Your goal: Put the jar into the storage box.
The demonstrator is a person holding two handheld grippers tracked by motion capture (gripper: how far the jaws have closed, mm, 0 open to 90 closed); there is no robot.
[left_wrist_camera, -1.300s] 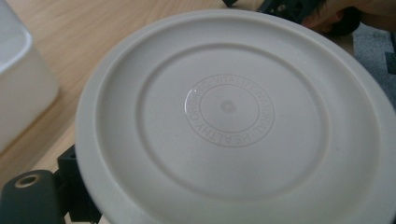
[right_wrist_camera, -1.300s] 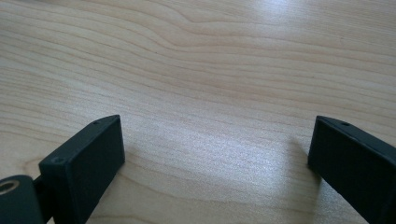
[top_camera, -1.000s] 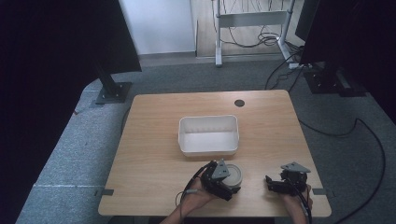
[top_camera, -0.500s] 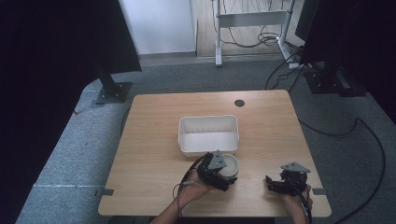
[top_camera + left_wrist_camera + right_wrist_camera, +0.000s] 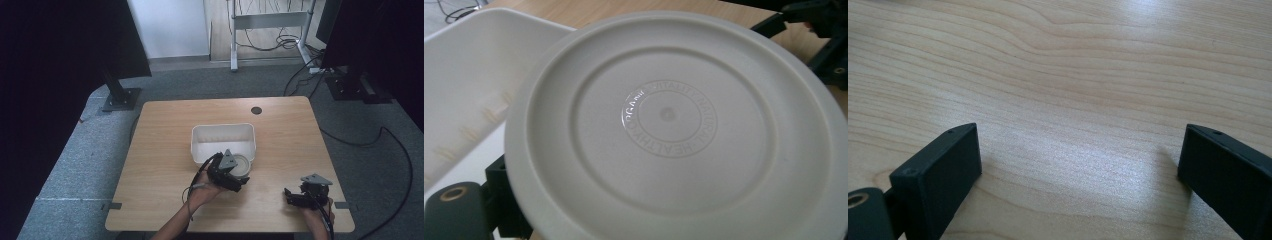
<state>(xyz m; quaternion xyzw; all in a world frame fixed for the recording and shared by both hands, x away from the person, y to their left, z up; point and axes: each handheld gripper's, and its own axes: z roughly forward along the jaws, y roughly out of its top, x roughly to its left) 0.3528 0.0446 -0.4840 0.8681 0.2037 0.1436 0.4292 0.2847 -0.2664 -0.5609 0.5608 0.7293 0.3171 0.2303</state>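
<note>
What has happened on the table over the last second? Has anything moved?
The left gripper, clamped on the round plate, has carried it away from the person toward the white bin, so the plate now reaches the bin's near edge. The right gripper has stayed open over the table; the bin has not moved.

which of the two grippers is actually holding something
The left gripper: its jaws clamp the rim of a round off-white plate beside the white tray. The right gripper is open over bare table.

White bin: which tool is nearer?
Left. The left tool holds the plate right at the white bin's near edge; the right tool sits apart, open, over bare table.
</note>
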